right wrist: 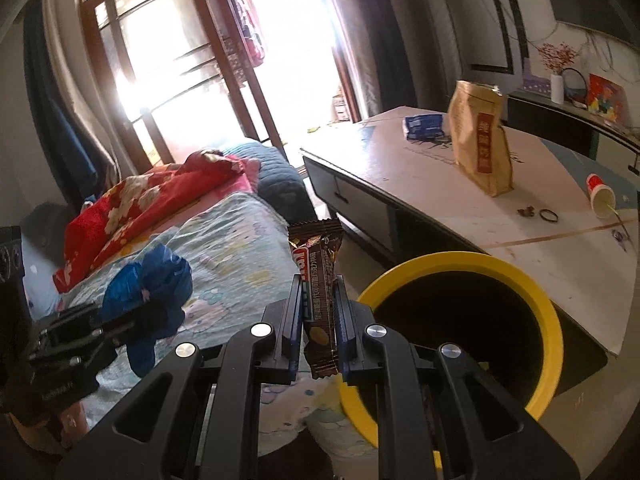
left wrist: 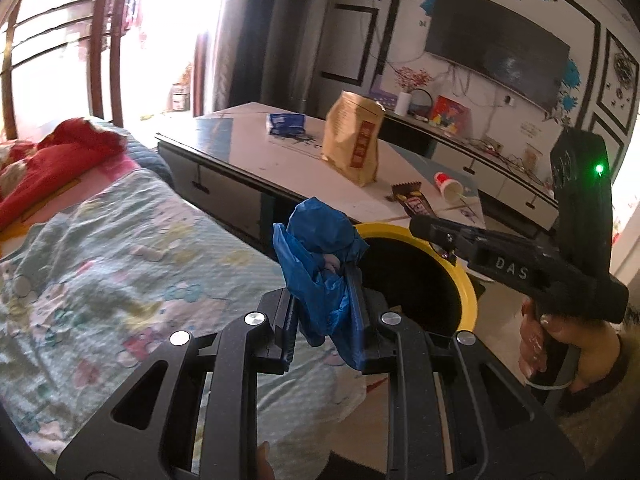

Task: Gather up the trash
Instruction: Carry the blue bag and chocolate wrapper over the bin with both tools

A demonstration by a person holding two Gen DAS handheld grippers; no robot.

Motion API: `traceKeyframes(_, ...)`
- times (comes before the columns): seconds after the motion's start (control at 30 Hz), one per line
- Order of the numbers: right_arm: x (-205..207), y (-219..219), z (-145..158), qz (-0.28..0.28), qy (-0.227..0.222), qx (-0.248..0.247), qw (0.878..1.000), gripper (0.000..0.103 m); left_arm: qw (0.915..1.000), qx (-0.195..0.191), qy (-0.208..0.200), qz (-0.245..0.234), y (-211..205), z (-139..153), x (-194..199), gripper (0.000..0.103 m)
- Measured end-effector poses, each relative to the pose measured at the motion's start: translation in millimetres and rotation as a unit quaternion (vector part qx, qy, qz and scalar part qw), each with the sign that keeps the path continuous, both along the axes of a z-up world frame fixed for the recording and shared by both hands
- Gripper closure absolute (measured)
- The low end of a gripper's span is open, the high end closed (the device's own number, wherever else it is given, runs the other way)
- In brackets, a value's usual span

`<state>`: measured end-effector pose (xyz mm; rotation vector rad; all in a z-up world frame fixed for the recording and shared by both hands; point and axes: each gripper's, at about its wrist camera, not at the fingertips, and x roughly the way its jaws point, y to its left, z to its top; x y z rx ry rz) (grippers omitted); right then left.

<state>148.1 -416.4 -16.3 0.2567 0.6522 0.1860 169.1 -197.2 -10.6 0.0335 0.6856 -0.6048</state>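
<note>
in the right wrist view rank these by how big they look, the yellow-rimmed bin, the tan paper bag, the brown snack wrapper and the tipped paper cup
1. Yellow-rimmed black bin
2. Tan paper bag and brown snack wrapper look alike; the wrapper sits closer to the camera, so unranked
3. Tipped red-and-white paper cup

Two grippers: left gripper (left wrist: 320, 300), right gripper (right wrist: 318, 312). One crumpled blue plastic bag (left wrist: 316, 248), one brown snack-bar wrapper (right wrist: 320, 280), one yellow-rimmed bin (right wrist: 520, 280), one tan paper pouch (right wrist: 480, 140), one blue packet (right wrist: 424, 126), one tipped paper cup (right wrist: 600, 196), one small ring (right wrist: 548, 215).
</note>
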Motion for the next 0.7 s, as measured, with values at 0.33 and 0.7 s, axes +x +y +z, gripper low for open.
traceKeyframes(0.33,-7.0,-39.1,-7.0,-0.046,0.003,0.022,0.999,0.089,0.9991,0.01,0.002,-0.041,-39.8,-5.5,-3.1,0.088)
traceKeyframes(0.7,-11.5,-72.7,-17.9,-0.096,0.013,0.036,0.995,0.088,0.9967,0.027,0.004,-0.076,-78.6,-18.0,3.1,0.088)
